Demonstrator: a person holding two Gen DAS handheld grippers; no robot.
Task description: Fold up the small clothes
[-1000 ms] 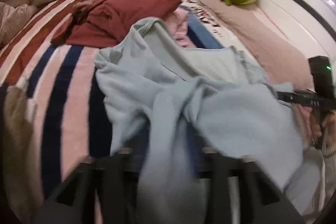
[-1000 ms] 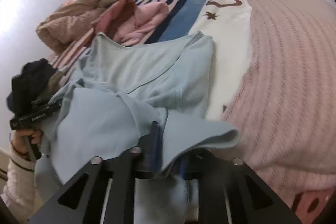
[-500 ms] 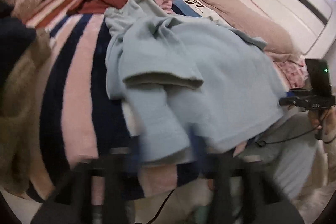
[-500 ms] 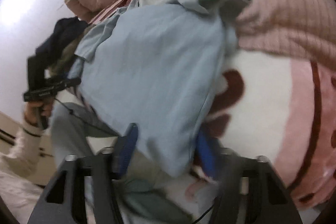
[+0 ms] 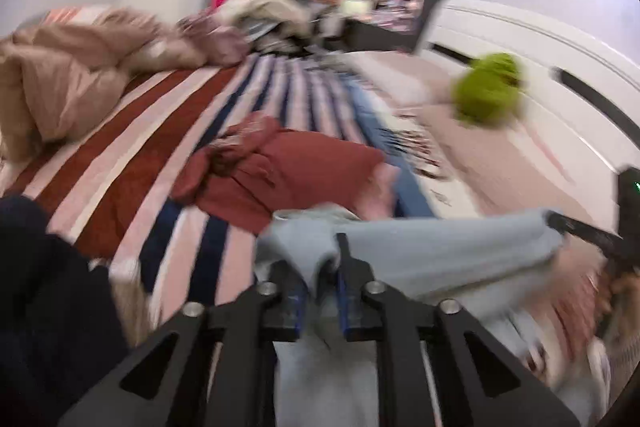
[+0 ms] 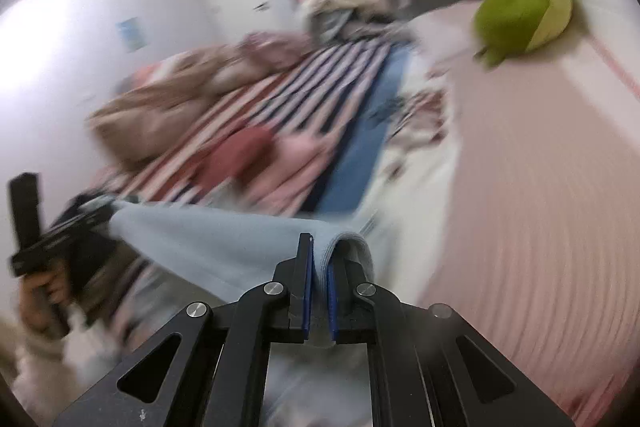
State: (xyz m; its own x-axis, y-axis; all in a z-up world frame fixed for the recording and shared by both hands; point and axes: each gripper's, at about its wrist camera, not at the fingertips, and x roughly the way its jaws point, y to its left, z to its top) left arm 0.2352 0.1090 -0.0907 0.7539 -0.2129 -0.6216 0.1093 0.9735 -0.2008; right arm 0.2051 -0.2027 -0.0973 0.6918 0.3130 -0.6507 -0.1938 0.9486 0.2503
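A light blue garment (image 5: 432, 251) is stretched in the air between my two grippers, above the near edge of the bed. My left gripper (image 5: 322, 267) is shut on one upper corner of it. My right gripper (image 6: 318, 267) is shut on the other corner; the cloth (image 6: 208, 243) runs from there across to the left gripper (image 6: 80, 223). In the left wrist view the right gripper (image 5: 576, 227) shows at the far right, at the cloth's other end. The rest of the garment hangs below the jaws, out of sight. Both views are motion-blurred.
A dark red garment (image 5: 280, 171) and a pink one (image 6: 296, 159) lie on the striped blanket (image 5: 168, 131). A green plush toy (image 6: 524, 7) sits by the white headboard (image 5: 532, 67). A beige duvet (image 5: 60, 79) is piled at left. A dark cloth (image 5: 48, 291) lies at near left.
Both grippers were open over the garment lying on the bed; they have shut on its corners and lifted it, stretched between them. The views have tilted up toward the room.
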